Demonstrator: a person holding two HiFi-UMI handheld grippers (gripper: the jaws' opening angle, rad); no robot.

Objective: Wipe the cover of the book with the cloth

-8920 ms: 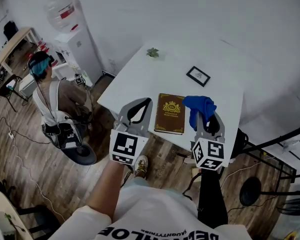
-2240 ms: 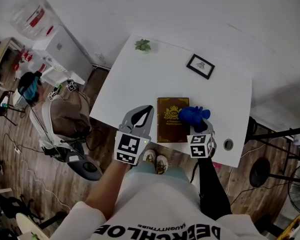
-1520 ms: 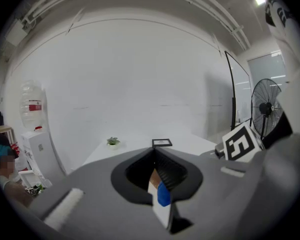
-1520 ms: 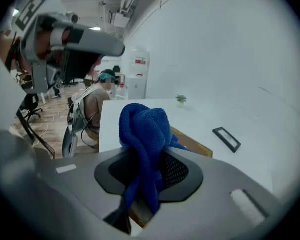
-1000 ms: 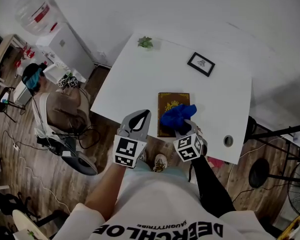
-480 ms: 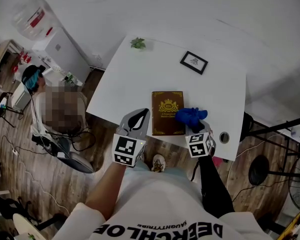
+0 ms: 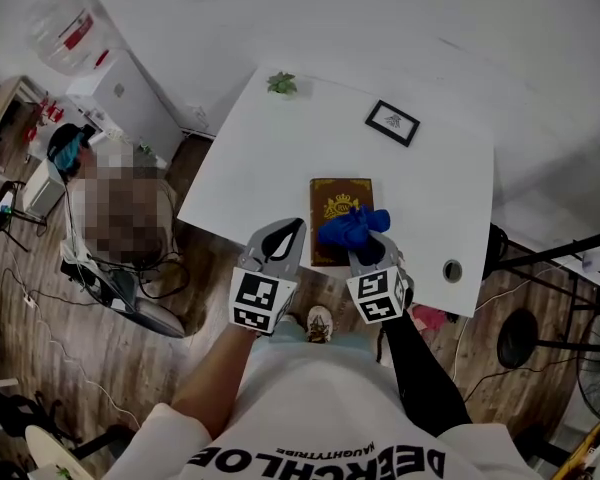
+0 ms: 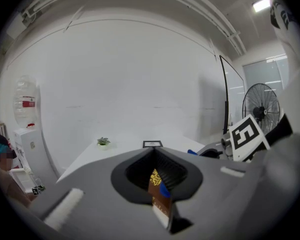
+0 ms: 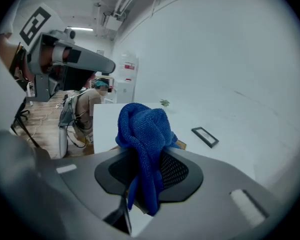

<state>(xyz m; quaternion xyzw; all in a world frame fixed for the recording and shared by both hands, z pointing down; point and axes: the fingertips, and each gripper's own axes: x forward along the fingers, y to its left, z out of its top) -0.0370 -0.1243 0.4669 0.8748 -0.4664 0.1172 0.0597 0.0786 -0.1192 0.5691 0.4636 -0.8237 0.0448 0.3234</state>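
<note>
A brown book [image 7: 338,200] with a gold emblem lies flat near the front edge of the white table [image 7: 260,168]. A bunched blue cloth [image 7: 352,226] rests on the book's near right part, and my right gripper [image 7: 364,248] is shut on it. In the right gripper view the cloth [image 9: 142,131] bulges out over the jaws and hides their tips. My left gripper [image 7: 294,230] hovers shut and empty just left of the book's near corner. Through its jaws a strip of the book [image 8: 154,180] and a bit of cloth [image 8: 163,189] show.
A small framed picture [image 7: 392,123] and a little green plant [image 7: 281,84] sit at the table's far side. A cable hole [image 7: 452,270] marks the near right corner. A seated person [image 7: 120,218] and a water dispenser [image 7: 110,78] are left; a fan [image 8: 262,104] stands right.
Half a second ago the cloth was off the book's right edge; my right gripper has brought it left, back onto the cover. The left gripper has stayed put.
</note>
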